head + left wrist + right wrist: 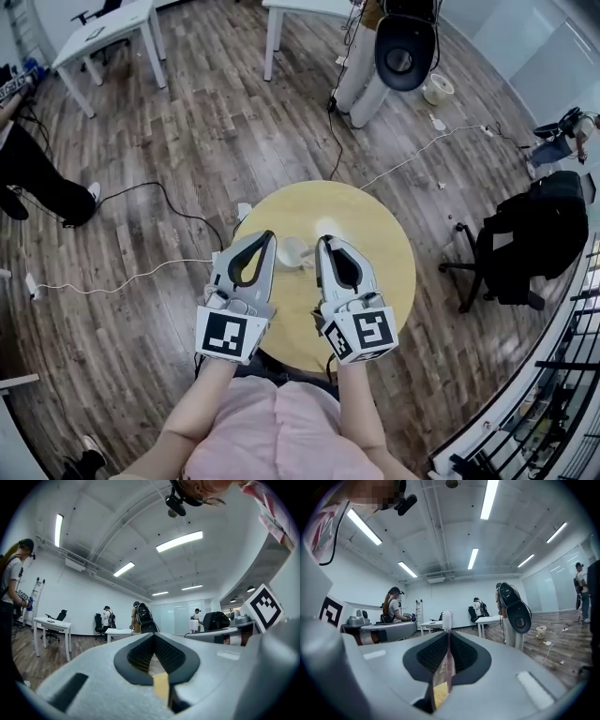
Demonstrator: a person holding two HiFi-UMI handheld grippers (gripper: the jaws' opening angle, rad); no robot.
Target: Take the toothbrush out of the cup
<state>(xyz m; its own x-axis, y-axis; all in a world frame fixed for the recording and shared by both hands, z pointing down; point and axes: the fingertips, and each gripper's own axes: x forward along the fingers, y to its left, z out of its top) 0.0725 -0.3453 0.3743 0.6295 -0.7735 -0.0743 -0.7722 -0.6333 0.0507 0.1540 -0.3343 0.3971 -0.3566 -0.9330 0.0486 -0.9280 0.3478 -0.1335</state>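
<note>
My right tongs (448,639) are clamped on the toothbrush (447,618) by its slim handle, seemingly clear of the cup (292,251) on the bench (394,246), my left tongs (153,637) closed on nothing, so a jolt could pivot it loose and drop it.

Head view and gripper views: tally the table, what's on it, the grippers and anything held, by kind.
Grippers: 2, left gripper and right gripper
Toothbrush: 1, clamped in the right gripper
Cup: 1
Table: 1
Total: 5
</note>
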